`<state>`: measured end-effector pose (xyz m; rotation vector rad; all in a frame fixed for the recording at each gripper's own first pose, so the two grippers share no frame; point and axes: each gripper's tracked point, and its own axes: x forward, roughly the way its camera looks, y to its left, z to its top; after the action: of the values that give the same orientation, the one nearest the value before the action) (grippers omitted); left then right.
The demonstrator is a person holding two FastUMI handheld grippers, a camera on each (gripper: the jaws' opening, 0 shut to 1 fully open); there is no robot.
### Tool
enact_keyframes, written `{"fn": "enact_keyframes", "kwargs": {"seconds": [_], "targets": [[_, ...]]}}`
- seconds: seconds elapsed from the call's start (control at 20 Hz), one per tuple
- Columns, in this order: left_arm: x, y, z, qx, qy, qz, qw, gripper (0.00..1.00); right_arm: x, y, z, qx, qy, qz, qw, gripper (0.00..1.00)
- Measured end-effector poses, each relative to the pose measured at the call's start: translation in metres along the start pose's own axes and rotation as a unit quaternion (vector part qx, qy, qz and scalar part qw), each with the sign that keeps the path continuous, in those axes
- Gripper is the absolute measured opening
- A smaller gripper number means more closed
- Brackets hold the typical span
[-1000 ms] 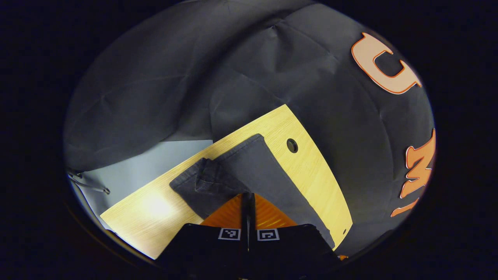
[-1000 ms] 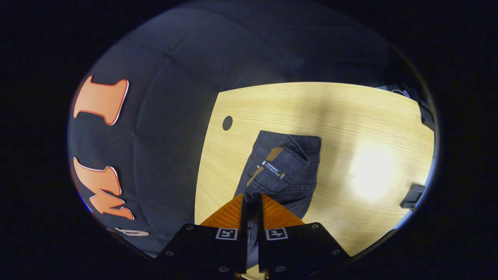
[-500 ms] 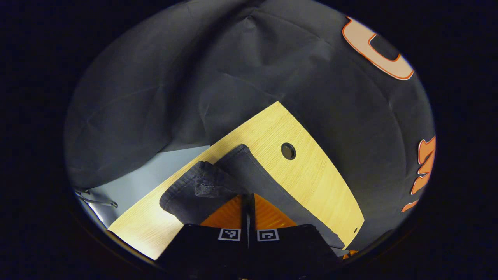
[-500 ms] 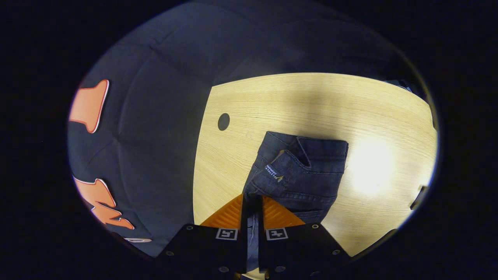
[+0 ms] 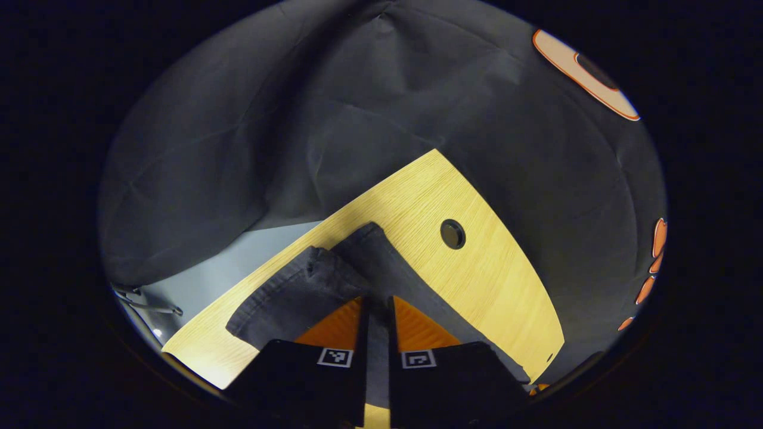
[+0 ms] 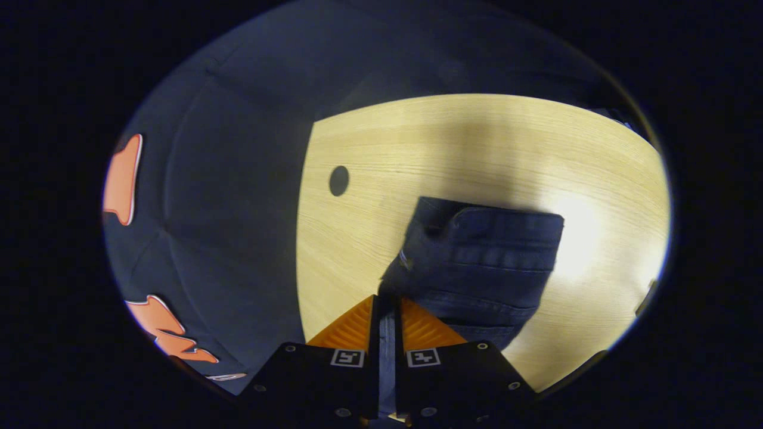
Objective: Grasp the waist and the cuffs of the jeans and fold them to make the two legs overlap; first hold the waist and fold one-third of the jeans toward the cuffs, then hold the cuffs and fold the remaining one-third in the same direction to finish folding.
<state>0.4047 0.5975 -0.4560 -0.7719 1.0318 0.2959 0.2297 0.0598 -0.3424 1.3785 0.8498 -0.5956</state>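
Left gripper view: the left gripper point(image 5: 377, 307) has its two fingers drawn close together with a fold of the dark jeans point(image 5: 334, 280) pinched between them, the denim running in two overlapping bands across the wooden table point(image 5: 477, 268) near its round cable hole point(image 5: 452, 233) — the booth's black cloth wall point(image 5: 298, 119) rises behind. Right gripper view: the right gripper point(image 6: 387, 310) likewise stands nearly closed on a strip of the jeans point(image 6: 483, 256), which lie bunched in a folded stack on the table point(image 6: 477, 143), just right of the hole point(image 6: 338, 180) — the far edge of the stack is blurred.
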Motion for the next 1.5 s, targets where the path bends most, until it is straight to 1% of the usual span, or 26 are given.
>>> {"fn": "enact_keyframes", "kwargs": {"seconds": [0.05,0.1,0.15,0.2,0.3,0.35,0.4,0.45,0.5,0.6,0.65,0.7,0.85,0.95,1.05,1.15,1.2,1.35,1.45,1.5], "targets": [[0.0,-0.004,0.009,0.007,-0.021,-0.006,1.0,0.26,-0.003,0.016,0.011,0.012,-0.018,0.025,0.999,0.08],[-0.006,-0.008,0.018,0.016,-0.038,-0.01,0.999,0.28,-0.007,0.019,0.019,0.004,-0.03,0.017,0.999,0.06],[-0.006,-0.016,0.022,0.024,-0.051,-0.02,0.998,0.37,-0.012,0.009,0.018,-0.018,-0.031,0.001,0.999,0.06],[-0.014,-0.021,0.022,0.032,-0.056,-0.022,0.998,0.46,-0.015,0.004,0.018,-0.039,-0.034,-0.006,0.999,0.05],[-0.026,-0.029,0.017,0.049,-0.053,-0.024,0.997,0.72,-0.016,-0.002,0.013,-0.062,-0.033,-0.018,0.997,0.05],[-0.029,-0.033,0.019,0.058,-0.058,-0.032,0.996,0.8,-0.017,-0.008,0.01,-0.075,-0.029,-0.025,0.996,0.06],[-0.037,-0.039,0.021,0.067,-0.069,-0.038,0.995,0.89,-0.021,-0.016,0.006,-0.091,-0.027,-0.037,0.995,0.14],[-0.046,-0.046,0.023,0.077,-0.082,-0.044,0.993,0.88,-0.02,-0.023,0.003,-0.108,-0.024,-0.046,0.993,0.22],[-0.055,-0.047,0.024,0.091,-0.09,-0.047,0.991,0.96,-0.024,-0.027,0.001,-0.124,-0.022,-0.052,0.991,0.38],[-0.073,-0.059,0.023,0.118,-0.11,-0.055,0.985,0.97,-0.027,-0.039,-0.005,-0.151,-0.023,-0.068,0.986,0.82],[-0.083,-0.066,0.02,0.135,-0.12,-0.061,0.982,0.97,-0.028,-0.045,-0.006,-0.163,-0.023,-0.078,0.983,0.76],[-0.09,-0.068,0.016,0.15,-0.13,-0.064,0.978,0.97,-0.03,-0.055,-0.008,-0.172,-0.023,-0.09,0.981,0.83],[-0.124,-0.083,0.005,0.201,-0.168,-0.07,0.963,0.98,-0.028,-0.087,-0.01,-0.188,-0.019,-0.127,0.974,0.9],[-0.146,-0.092,-0.003,0.232,-0.201,-0.073,0.949,0.98,-0.026,-0.103,-0.012,-0.19,-0.017,-0.142,0.971,0.93],[-0.167,-0.103,-0.015,0.257,-0.238,-0.073,0.934,0.98,-0.025,-0.116,-0.013,-0.195,-0.015,-0.151,0.969,0.96],[-0.188,-0.116,-0.026,0.287,-0.278,-0.074,0.914,0.98,-0.024,-0.127,-0.014,-0.198,-0.011,-0.155,0.968,0.97],[-0.197,-0.124,-0.032,0.296,-0.294,-0.078,0.906,0.98,-0.022,-0.128,-0.014,-0.199,-0.012,-0.154,0.968,0.97],[-0.228,-0.132,-0.049,0.314,-0.329,-0.081,0.887,0.98,-0.015,-0.133,-0.013,-0.212,-0.018,-0.157,0.964,0.98],[-0.248,-0.138,-0.065,0.32,-0.341,-0.087,0.879,0.98,-0.007,-0.135,-0.018,-0.219,-0.01,-0.159,0.963,0.99],[-0.259,-0.141,-0.073,0.321,-0.349,-0.091,0.876,0.94,-0.004,-0.137,-0.017,-0.222,-0.008,-0.161,0.962,0.99]]}}
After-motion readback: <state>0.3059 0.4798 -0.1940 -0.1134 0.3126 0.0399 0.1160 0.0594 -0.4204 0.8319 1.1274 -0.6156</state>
